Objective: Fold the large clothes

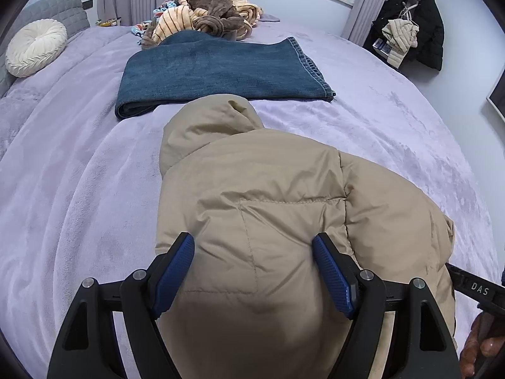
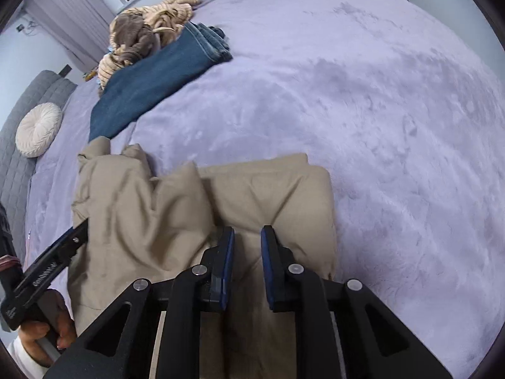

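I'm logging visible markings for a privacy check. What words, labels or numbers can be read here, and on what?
"DAS": on the right gripper's black body, seen at the left wrist view's right edge.
White lettering on the left gripper's body, in the right wrist view: blurred, unreadable.
Tags on the pale jacket hanging by the wall: too small to read.
The tan jacket shows no text.

Tan puffer jacket [image 1: 268, 208], hooded, lies folded into a bulky bundle, lower centre of frame; hood toward top. Folded jeans [image 1: 217, 72] lie flat just above it, upper centre.
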